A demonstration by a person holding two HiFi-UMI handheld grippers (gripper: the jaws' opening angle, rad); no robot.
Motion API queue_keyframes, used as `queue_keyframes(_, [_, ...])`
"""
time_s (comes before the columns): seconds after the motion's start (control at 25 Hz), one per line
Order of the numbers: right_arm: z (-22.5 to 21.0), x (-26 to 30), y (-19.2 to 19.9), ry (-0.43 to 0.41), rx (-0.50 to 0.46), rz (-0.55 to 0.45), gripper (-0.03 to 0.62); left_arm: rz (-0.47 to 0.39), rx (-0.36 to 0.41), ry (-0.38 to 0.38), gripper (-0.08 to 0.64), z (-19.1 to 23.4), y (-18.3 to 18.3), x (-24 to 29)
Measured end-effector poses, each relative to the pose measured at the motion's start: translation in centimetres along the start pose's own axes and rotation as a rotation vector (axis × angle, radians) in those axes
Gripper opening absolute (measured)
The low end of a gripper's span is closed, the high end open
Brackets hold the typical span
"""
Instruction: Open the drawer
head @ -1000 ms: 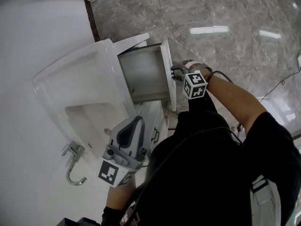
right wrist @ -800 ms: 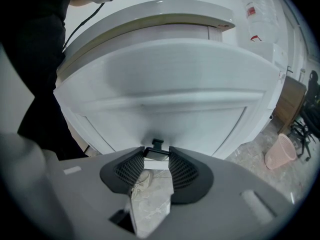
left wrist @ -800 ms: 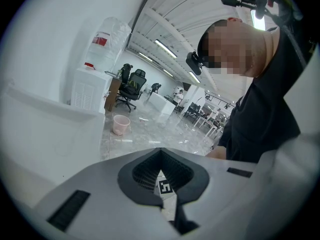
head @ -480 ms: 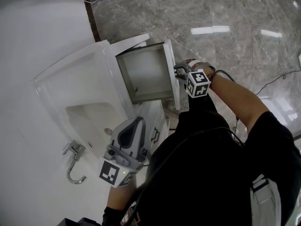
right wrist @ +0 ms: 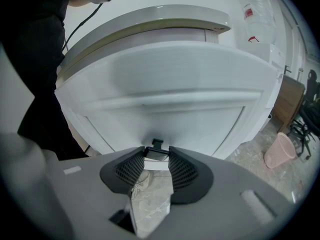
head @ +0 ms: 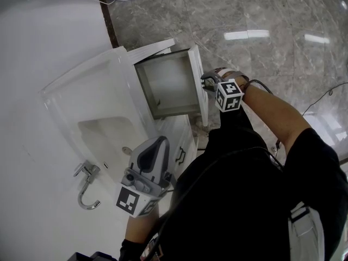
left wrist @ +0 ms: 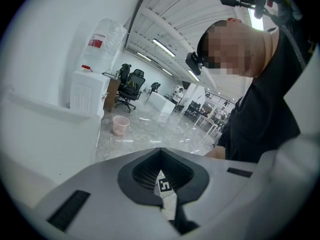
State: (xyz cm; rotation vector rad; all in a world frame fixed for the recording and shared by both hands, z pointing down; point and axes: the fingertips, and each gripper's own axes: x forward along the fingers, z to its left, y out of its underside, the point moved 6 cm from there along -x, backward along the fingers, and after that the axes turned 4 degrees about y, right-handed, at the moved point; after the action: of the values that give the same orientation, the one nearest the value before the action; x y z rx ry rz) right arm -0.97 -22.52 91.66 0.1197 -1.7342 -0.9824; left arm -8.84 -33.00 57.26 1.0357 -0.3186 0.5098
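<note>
The top drawer point(head: 171, 86) of a white vanity cabinet stands pulled out, its grey inside bare. My right gripper point(head: 206, 84) is at the drawer's front panel point(head: 200, 88), shut on the small dark handle point(right wrist: 157, 151). In the right gripper view that panel point(right wrist: 165, 99) fills the frame and the handle sits between the pads of the right gripper point(right wrist: 157, 157). My left gripper point(head: 156, 142) is held near the body over the cabinet's front edge, pointing upward and away from the drawer. In the left gripper view the left gripper point(left wrist: 161, 156) is shut and holds nothing.
A sink basin point(head: 106, 137) and a chrome faucet point(head: 85, 188) sit in the countertop. A lower drawer with a dark handle point(head: 180, 155) is below the open one. The marble floor point(head: 272, 15) spreads to the right, with a cable point(head: 321, 99). A pink bin point(right wrist: 281, 151) stands further off.
The drawer has slid a little further out and my right gripper has moved slightly right with its handle. The left gripper has stayed almost still.
</note>
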Motion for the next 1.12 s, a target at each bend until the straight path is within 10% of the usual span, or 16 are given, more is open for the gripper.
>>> queue_keyframes(1.12, [-0.3,-1.2,1.2,0.011,0.095,-0.031,0.121,0.005,0.022,0.015,-0.008,-0.7,-0.1,-0.7])
